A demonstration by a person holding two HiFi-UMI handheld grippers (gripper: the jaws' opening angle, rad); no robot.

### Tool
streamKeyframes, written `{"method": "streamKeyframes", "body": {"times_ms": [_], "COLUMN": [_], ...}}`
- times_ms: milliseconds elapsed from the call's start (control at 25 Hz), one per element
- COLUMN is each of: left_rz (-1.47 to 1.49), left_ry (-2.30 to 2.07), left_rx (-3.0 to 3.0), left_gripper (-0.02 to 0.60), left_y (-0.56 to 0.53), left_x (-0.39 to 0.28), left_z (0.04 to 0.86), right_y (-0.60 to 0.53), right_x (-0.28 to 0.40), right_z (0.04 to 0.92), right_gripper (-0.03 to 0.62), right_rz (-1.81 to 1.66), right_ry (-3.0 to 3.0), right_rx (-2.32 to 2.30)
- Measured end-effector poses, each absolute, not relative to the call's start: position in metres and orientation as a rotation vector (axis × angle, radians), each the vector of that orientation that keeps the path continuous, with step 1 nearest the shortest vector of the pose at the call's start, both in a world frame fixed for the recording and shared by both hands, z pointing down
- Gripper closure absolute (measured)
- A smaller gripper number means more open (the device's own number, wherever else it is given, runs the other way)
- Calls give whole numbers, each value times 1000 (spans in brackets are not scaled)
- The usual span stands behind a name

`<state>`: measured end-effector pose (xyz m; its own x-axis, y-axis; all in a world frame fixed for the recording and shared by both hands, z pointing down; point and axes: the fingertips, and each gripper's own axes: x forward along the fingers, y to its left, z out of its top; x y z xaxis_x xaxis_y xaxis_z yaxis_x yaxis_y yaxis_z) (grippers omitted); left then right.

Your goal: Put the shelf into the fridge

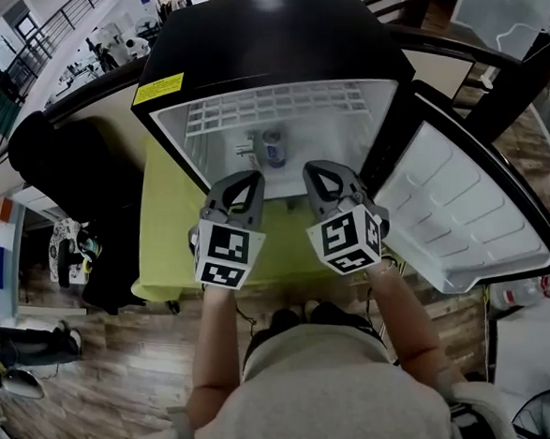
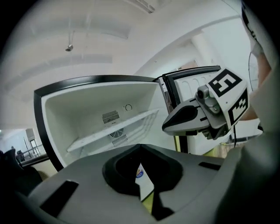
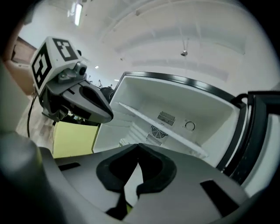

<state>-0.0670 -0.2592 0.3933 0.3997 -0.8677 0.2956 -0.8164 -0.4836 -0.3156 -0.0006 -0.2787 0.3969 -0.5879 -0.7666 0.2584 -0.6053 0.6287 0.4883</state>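
Wooden flooring (image 1: 105, 362) surrounds us; our black fridge (image 1: 269, 35) sits on a yellow-green table (image 1: 167, 225), door (image 1: 463, 218) open, with the white shelf (image 1: 283, 107) high inside. Left tongs (image 2: 140, 146) and right tongs (image 3: 138, 145) are clenched, empty.

The black fridge (image 1: 269, 31) stood with its door (image 1: 463, 213) swung wide open at the right, its inside white. 1 white slatted shelf (image 1: 278, 106) sat inside, spanning wall to wall.
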Motion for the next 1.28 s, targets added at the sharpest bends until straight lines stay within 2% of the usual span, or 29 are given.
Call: {"method": "streamKeyframes", "body": {"times_ms": [240, 720, 960, 1280], "left_rz": [-588, -532, -511, -425], "left_ry": [1499, 1456, 1431, 1366], "left_rx": [-2659, -2893, -2965, -3095], "left_gripper": [569, 569, 569, 569], "left_y": [-243, -220, -210, -200], "left_x": [-49, -23, -13, -4], "left_z": [412, 446, 458, 468], "right_y": [-268, -230, -226, -215], "right_x": [13, 9, 20, 18], "right_z": [414, 435, 451, 477], "right_gripper": [582, 582, 582, 582], "right_rz": [-135, 70, 276, 315], "right_ry": [-2570, -2688, -2727, -2662], "right_rx": [1117, 1103, 1122, 1092]}}
